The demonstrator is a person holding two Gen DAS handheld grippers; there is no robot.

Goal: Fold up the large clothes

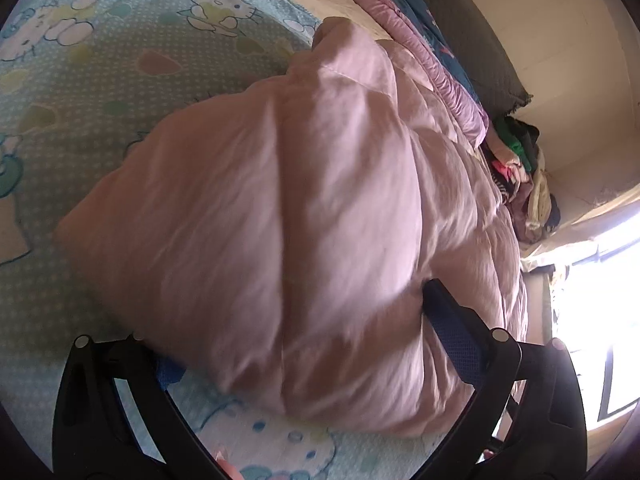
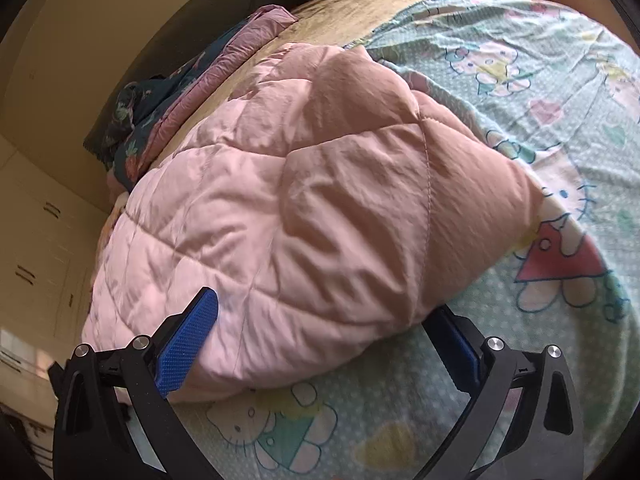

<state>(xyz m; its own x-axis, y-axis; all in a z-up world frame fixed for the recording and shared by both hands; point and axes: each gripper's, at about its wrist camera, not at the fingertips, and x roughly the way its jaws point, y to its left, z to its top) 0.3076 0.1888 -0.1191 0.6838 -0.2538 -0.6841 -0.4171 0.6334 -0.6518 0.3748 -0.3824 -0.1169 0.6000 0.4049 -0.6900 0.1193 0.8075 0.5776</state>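
A puffy pink quilted garment [image 1: 280, 200] lies bunched on a bed sheet [image 1: 80, 92] printed with cartoon cats. My left gripper [image 1: 296, 326] is open wide and straddles the near end of the bundle. Its right finger [image 1: 452, 328] presses into the fabric, and its left pad [image 1: 170, 372] is partly hidden under the edge. In the right wrist view the same pink garment [image 2: 300, 208] fills the middle. My right gripper [image 2: 324, 306] is open too, with the garment's near folded edge between its blue pads [image 2: 184, 344].
A folded purple and dark floral blanket [image 2: 168, 92] lies along the wall side of the bed. A heap of mixed clothes [image 1: 520, 168] sits at the bed's far end near a bright window [image 1: 592, 300]. Cupboard doors [image 2: 36, 240] stand left of the bed.
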